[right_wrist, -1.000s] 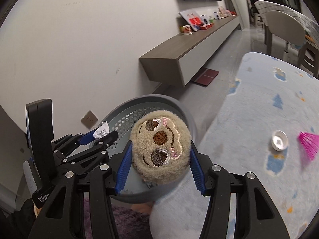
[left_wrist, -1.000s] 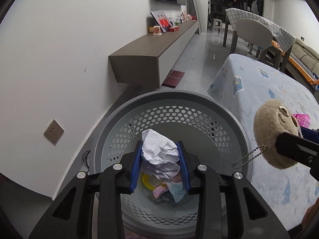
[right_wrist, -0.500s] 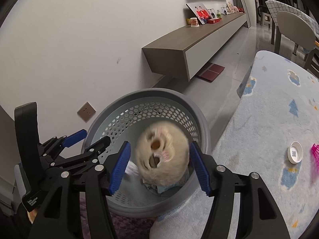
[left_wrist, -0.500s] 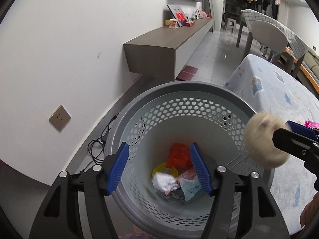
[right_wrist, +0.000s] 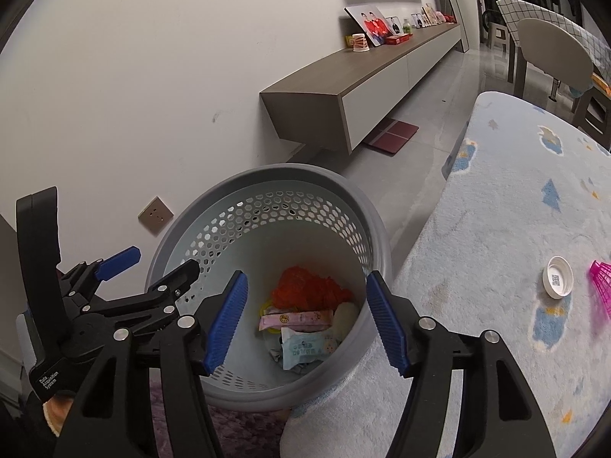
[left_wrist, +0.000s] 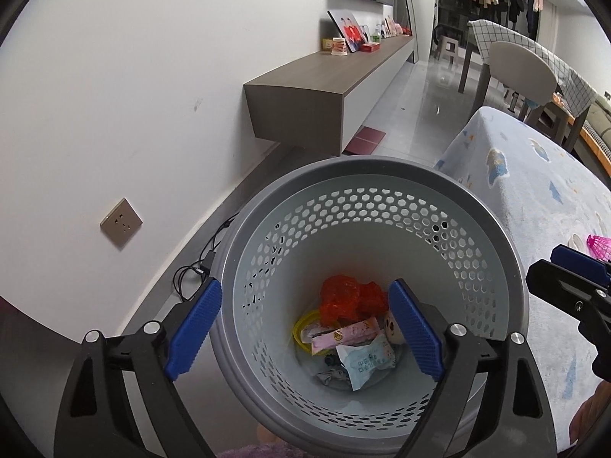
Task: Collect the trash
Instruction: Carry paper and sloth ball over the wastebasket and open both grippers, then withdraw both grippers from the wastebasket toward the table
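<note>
- Left gripper, low centre of its frame, hangs over the grey perforated basket with its 2 blue fingers spread wide, grasping nothing.
- Right gripper, bottom centre of its frame, is likewise released and empty.
- Trash lies at the basket bottom: red crumpled bag, pink wrapper, pale blue packet, plush toy.
- White bottle cap sits on the light blue rug at right.

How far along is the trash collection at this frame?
Done: the basket already holds a red bag, wrappers and a plush toy. In hand: nothing; left gripper and right gripper are open. Left: a white cap and a pink item on the rug.
</note>
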Tool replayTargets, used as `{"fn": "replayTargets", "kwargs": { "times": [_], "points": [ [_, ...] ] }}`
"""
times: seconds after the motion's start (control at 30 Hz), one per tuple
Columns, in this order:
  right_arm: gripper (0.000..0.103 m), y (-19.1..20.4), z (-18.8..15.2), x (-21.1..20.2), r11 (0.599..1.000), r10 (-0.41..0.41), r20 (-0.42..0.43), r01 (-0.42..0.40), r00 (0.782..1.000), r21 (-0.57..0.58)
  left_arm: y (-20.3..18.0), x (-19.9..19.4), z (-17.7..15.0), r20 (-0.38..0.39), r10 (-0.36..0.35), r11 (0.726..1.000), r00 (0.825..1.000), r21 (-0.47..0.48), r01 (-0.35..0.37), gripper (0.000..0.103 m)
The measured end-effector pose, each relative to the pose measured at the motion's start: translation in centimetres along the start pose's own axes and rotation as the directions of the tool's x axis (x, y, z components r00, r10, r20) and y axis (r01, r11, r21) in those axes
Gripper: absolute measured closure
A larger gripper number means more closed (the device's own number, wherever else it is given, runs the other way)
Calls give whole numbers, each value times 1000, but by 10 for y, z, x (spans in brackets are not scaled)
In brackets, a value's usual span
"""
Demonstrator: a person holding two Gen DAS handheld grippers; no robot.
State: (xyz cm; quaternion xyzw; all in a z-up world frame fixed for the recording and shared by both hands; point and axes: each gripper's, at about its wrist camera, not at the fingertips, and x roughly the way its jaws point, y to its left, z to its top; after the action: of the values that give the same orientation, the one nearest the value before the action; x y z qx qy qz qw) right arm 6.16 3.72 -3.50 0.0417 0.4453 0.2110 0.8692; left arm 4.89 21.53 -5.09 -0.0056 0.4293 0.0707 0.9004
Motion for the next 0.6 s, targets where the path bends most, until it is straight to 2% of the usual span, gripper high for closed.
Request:
{"fn": "replayTargets", "kwargs": {
  "times": [0.6],
  "points": [
    [41,-7,-17,-31,998,-65,33,65,997,28,-10,-18,-1,49,-2,1000,999,8,1,7]
  ]
}}
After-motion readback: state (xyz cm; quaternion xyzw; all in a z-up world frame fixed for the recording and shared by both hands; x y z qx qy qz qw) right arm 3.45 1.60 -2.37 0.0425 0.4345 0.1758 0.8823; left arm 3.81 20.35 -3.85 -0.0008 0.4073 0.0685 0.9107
